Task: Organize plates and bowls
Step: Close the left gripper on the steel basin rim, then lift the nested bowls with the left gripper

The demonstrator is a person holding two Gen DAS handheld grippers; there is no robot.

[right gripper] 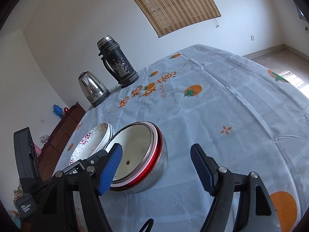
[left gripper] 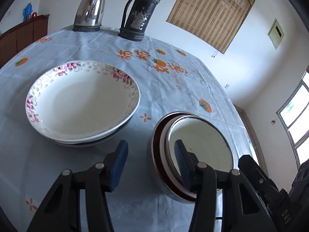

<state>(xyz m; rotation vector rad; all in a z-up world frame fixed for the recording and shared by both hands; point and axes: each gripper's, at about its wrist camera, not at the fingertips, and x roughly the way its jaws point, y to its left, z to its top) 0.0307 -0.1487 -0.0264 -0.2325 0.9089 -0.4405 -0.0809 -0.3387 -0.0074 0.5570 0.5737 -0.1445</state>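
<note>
A stack of white plates with pink flower rims (left gripper: 81, 102) sits on the table, left of centre in the left wrist view; it also shows in the right wrist view (right gripper: 92, 145). A steel bowl with a red band (left gripper: 193, 154) stands just right of it, seen too in the right wrist view (right gripper: 143, 158). My left gripper (left gripper: 150, 166) is open, its right finger over the bowl's rim and its left finger outside. My right gripper (right gripper: 156, 168) is open and empty, just in front of the bowl.
A steel kettle (left gripper: 89, 11) and a black thermos (left gripper: 139, 13) stand at the far edge of the table. The blue tablecloth with orange fruit prints (right gripper: 222, 106) stretches to the right. A wooden cabinet (right gripper: 61, 127) stands beyond the table's left side.
</note>
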